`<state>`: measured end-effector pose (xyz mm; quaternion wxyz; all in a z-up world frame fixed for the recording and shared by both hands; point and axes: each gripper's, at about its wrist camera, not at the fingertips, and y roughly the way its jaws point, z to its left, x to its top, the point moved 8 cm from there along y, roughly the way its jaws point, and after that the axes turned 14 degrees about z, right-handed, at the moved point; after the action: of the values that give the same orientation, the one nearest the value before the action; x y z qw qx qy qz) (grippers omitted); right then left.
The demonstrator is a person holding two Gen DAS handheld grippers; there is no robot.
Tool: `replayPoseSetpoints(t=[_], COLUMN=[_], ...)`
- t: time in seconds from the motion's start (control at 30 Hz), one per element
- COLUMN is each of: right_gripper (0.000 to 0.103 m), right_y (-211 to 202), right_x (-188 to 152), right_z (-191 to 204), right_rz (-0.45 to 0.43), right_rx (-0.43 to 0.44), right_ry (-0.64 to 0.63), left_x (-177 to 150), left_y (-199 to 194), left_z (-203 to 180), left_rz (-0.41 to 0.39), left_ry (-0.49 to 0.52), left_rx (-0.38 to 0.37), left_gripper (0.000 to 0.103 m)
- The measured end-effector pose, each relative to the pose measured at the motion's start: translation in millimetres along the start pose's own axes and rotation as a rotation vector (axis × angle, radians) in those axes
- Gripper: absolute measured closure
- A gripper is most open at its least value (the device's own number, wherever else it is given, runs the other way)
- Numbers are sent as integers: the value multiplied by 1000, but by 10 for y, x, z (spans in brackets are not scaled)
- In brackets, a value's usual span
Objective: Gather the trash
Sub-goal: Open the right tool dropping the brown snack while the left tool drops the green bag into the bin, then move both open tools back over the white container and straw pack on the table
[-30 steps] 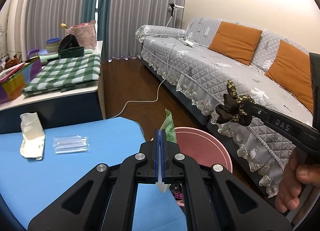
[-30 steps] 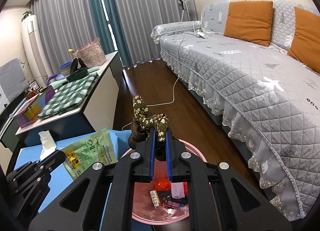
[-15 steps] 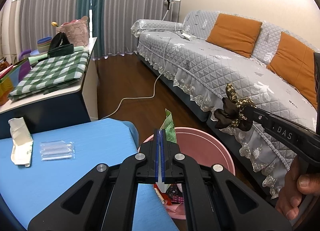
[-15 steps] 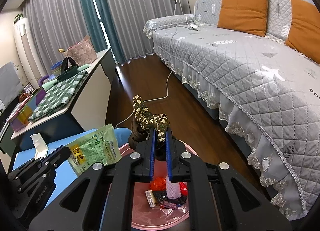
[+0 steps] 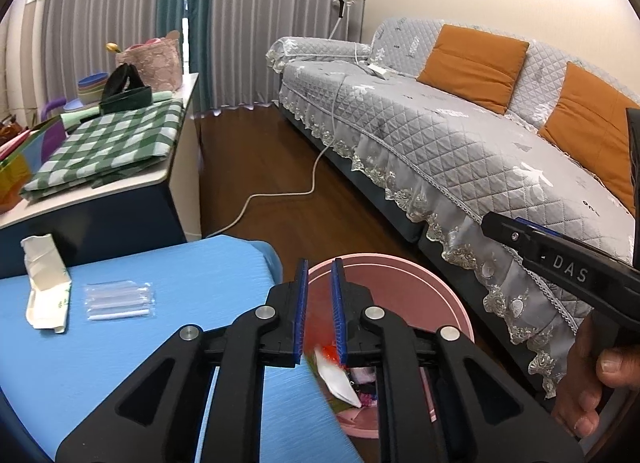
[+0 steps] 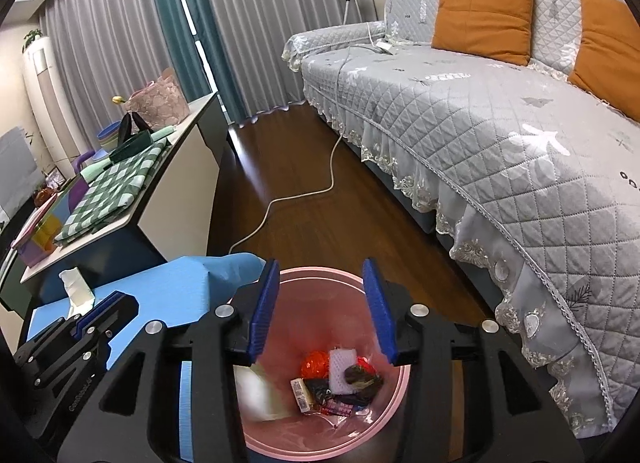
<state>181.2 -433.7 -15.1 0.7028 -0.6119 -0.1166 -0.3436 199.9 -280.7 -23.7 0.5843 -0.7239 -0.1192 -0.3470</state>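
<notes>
My left gripper [image 5: 320, 267] hangs over the near rim of the pink bin [image 5: 400, 267]. Its jaws are opening and nothing is between the pads. The green-and-white packet [image 5: 336, 379] drops below them into the bin, blurred. My right gripper [image 6: 320, 267] is above the bin [image 6: 320, 273], jaws opening and empty. The brown patterned scrunchie [image 6: 362, 377] lies inside among several wrappers. On the blue table [image 5: 160, 263] rest a crumpled white paper wrapper [image 5: 42, 279] and a clear plastic sleeve [image 5: 120, 299].
A grey quilted sofa [image 5: 460, 135] with orange cushions runs along the right. A white cable [image 5: 280, 195] trails across the wooden floor. A cabinet [image 5: 120, 199] behind the table carries a green checked cloth, a basket and bowls. A hand [image 5: 592, 383] holds the right gripper.
Both grippers have let go. The scrunchie fell from the right jaws into the bin, and the packet slipped out of the left jaws toward it. Both pairs of jaws stand apart now.
</notes>
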Motion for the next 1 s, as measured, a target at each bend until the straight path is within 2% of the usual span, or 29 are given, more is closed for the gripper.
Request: replayPoseSetpoints(t=[0.23, 0.33, 0.47, 0.73, 0.8, 0.87, 0.9, 0.97, 1.0], right_gripper=[58, 57, 46, 33, 29, 25, 24, 10, 6], right_y=[-114, -186, -307, -503, -504, -489, -471, -436, -416], right_x=[-11, -34, -78, -200, -229, -256, -266, -279, -287], right_z=[221, 383, 592, 996, 1043, 1063, 1068, 1064, 1056], right_rz=[-29, -54, -105, -185, -185, -181, -174, -161, -153], right_rx=[16, 30, 50, 93, 114, 132, 142, 154, 164], right_ry=[-50, -90, -137, -224, -219, -208, -198, -178, -166], left_x=[-143, -226, -344, -535, -589, -628, -653, -703, -730], left_y=[-257, -360, -531, -724, -770, -798, -815, -839, -857], left_z=[204, 322, 542, 968, 1094, 1208, 1274, 1392, 1461], left_rz=[-17, -20, -32, -33, -38, -45, -52, -67, -79], left_ry=[-15, -24, -43, -75, -89, -112, -127, -157, -174], left_rx=[29, 41, 63, 97, 112, 132, 145, 167, 179], left_gripper=[91, 87, 74, 55, 48, 35, 32, 18, 17])
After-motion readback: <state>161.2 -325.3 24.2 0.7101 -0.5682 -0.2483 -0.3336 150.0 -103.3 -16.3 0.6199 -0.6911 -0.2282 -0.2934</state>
